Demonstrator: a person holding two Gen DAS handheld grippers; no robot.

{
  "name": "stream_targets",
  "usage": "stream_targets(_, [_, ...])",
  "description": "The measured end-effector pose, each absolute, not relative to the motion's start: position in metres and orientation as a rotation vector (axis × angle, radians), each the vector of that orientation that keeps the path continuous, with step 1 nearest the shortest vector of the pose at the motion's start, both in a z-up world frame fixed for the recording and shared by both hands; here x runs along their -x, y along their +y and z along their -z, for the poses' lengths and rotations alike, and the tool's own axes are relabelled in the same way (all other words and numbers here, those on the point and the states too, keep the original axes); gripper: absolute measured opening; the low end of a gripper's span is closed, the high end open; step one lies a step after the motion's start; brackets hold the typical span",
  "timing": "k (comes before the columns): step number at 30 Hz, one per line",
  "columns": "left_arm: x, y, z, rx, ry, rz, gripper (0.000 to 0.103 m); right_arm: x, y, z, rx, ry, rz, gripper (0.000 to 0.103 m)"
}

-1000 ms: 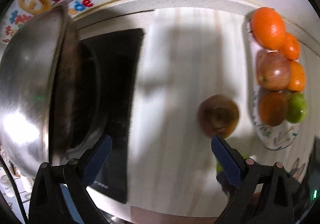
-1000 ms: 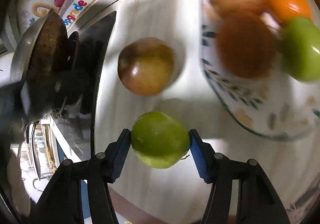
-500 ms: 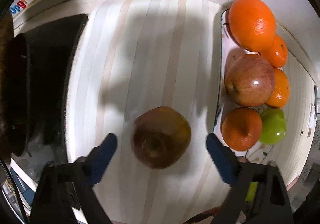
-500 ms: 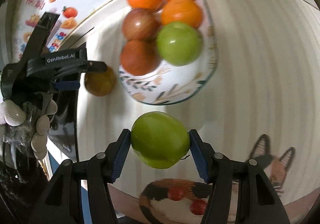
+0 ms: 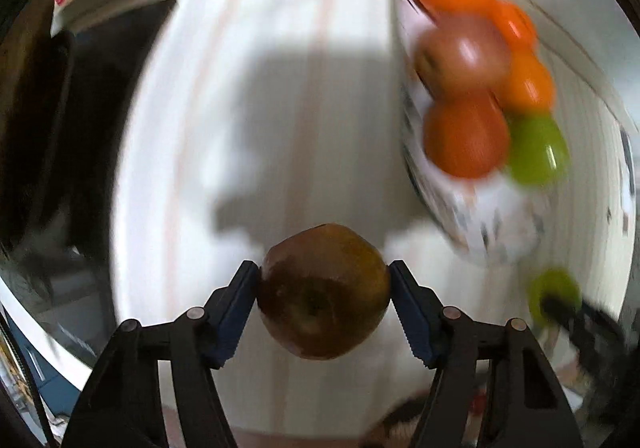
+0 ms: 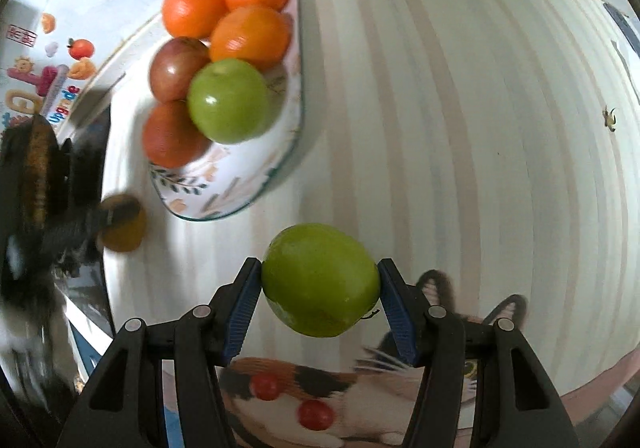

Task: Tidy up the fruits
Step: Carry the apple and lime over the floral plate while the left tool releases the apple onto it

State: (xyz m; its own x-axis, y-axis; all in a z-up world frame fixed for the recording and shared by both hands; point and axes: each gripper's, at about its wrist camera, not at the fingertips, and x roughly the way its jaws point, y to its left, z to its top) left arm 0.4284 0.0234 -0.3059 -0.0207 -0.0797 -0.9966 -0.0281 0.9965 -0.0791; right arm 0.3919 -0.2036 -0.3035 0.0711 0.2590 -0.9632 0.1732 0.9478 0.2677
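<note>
My left gripper [image 5: 324, 290] is shut on a brown apple [image 5: 323, 291] and holds it over the striped counter, left of the patterned plate [image 5: 496, 224]. The plate holds several oranges, a red apple [image 6: 176, 66] and a green apple [image 6: 228, 101]. My right gripper [image 6: 320, 280] is shut on a second green apple [image 6: 320, 279], in front of the plate [image 6: 240, 184]. In the right wrist view the left gripper and brown apple [image 6: 122, 223] show blurred at the left. In the left wrist view the right gripper's green apple [image 5: 554, 294] shows at the lower right.
A black stove top [image 5: 92, 108] with a pan lies to the left. A wall with colourful stickers [image 6: 44, 68] runs behind the counter. A cat-pattern apron [image 6: 340, 396] shows at the counter's front edge.
My left gripper has closed on the brown apple, which stood loose between its open fingers before. My right gripper has shifted slightly with its green apple; the plate appears a bit nearer.
</note>
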Motion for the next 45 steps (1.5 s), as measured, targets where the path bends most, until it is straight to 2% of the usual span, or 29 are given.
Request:
stream_targets(6, [-0.408,-0.008,0.311,0.025,1.563,0.043,0.065,-0.392,-0.200,0.315,-0.301,1.533,-0.088,0.062])
stream_targets(17, [-0.410,-0.013,0.315,0.038,1.560,0.044,0.065,-0.380,-0.213,0.315,-0.384,1.540,-0.076,0.062])
stream_targets(21, [-0.408,0.000,0.307,0.042,1.551,0.046,0.064,-0.376,-0.216,0.312,-0.365,1.522,-0.077,0.062])
stream_targets(25, [-0.408,0.012,0.276,0.065,1.534,0.074,0.064,-0.380,-0.218,0.304,-0.397,1.501,-0.083,0.062])
stream_targets(35, [-0.507,0.009,0.200,0.187,1.429,0.158,0.065,-0.452,-0.241,0.251,-0.576,1.366,-0.134,0.062])
stream_targets(39, [-0.556,0.000,0.196,0.209,1.418,0.161,0.065,-0.492,-0.245,0.241,-0.586,1.331,-0.125,0.062])
stream_targets(45, [-0.611,-0.026,0.211,0.241,1.473,0.223,0.065,-0.536,-0.246,0.256,-0.599,1.344,-0.088,0.062])
